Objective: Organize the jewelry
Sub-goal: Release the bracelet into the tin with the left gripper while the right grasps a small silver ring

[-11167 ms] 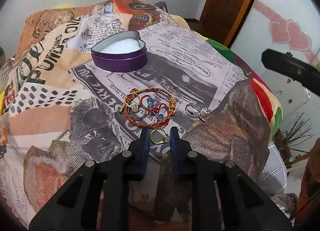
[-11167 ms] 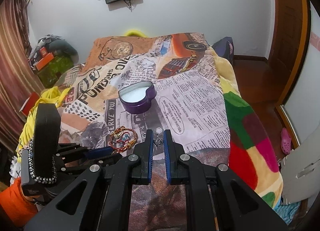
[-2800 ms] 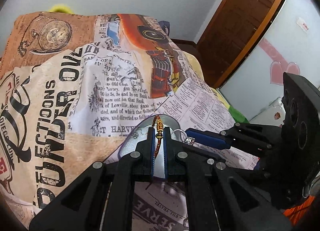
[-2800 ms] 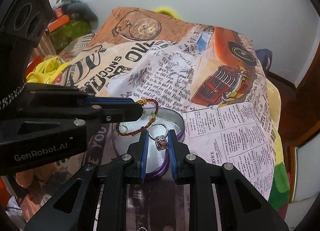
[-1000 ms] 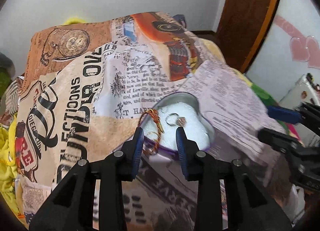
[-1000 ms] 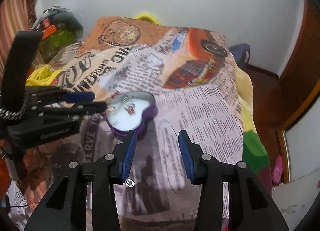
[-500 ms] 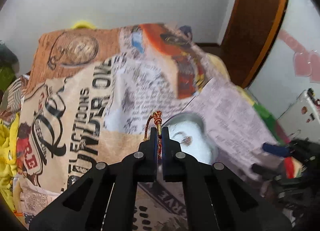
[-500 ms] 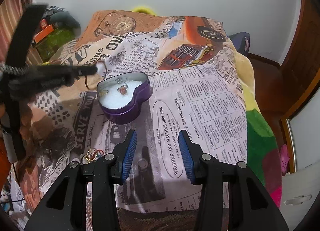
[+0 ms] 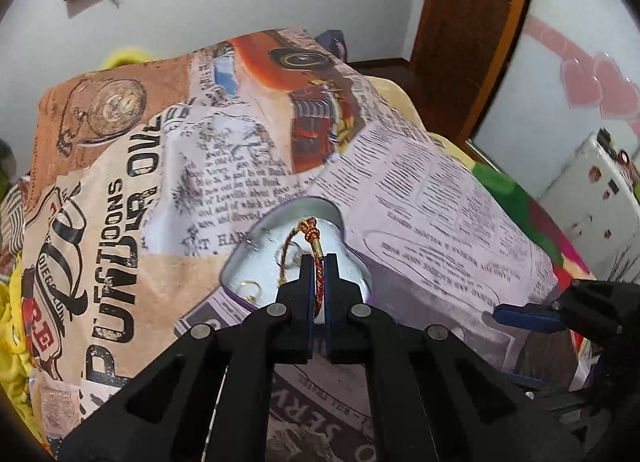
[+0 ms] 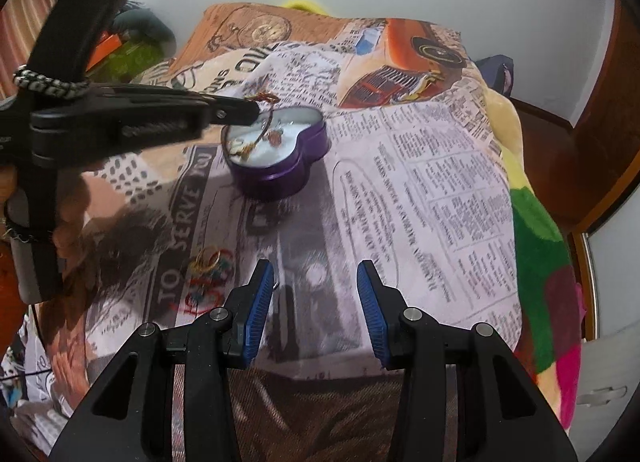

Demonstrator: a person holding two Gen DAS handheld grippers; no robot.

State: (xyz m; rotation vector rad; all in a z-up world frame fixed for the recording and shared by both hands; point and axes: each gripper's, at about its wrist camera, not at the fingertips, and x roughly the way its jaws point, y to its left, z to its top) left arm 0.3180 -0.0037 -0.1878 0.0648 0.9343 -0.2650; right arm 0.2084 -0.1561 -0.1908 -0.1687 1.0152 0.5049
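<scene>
A purple heart-shaped tin with a white lining sits on the printed blanket; it also shows in the left wrist view. My left gripper is shut on a red and gold braided bracelet and holds it over the tin; in the right wrist view the left gripper is at the tin's left rim. A gold ring and a stone ring lie inside the tin. My right gripper is open and empty above the blanket, nearer than the tin.
A small pile of loose jewelry with red, gold and blue pieces lies on the blanket left of my right gripper. The bed's right edge drops toward a wooden door and a white cabinet.
My left gripper, still shut on the bracelet, has moved in over the tin. My right gripper has pulled back from the tin and stays open.
</scene>
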